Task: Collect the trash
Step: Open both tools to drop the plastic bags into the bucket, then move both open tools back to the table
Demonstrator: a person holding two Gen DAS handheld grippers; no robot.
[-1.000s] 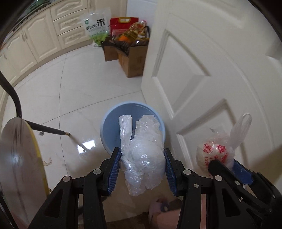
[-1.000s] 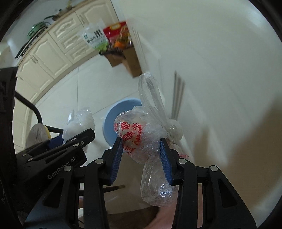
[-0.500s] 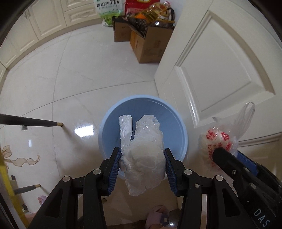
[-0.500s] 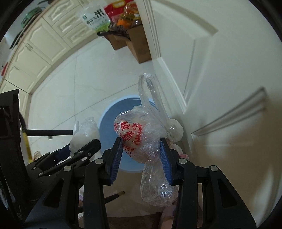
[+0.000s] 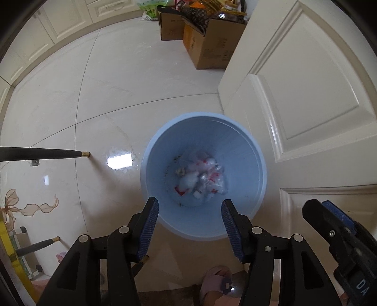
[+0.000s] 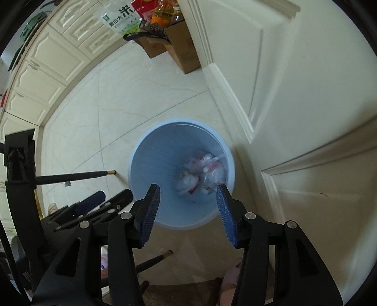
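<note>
1. Two crumpled plastic bags (image 5: 200, 176) lie at the bottom of the blue bin (image 5: 256, 155) in the left wrist view, clear film with red print, a few crumbs of small debris beside them on the bin floor. The bin stands upright on the pale tiled floor (image 5: 94, 94), just beside the white panelled door (image 5: 306, 94). The left gripper (image 5: 189, 220) hangs over the bin's near rim with its jaws spread wide and nothing between the blue pads. At the right edge, the right gripper (image 5: 329, 221) pokes in, one blue pad showing. Up top, two cardboard boxes (image 5: 207, 44) sit against the door, packed with bright packets. On the left, a dark table leg (image 5: 47, 154) with a brass tip reaches the floor.

2. Over to the right wrist view: same blue bin (image 6: 146, 164), same bags (image 6: 202, 174) bunched toward the door side of its floor. The right gripper (image 6: 186, 211) is over the near rim, jaws wide apart, holding nothing. The left gripper (image 6: 106, 200) shows low on the left, blurred, well clear of the bin. The cardboard boxes (image 6: 179, 49) stand by the door (image 6: 306, 70), holding bottles and red packets, with a green-and-white rice sack (image 6: 117, 16) leaning behind them against the cream cabinets (image 6: 59, 56).
</note>
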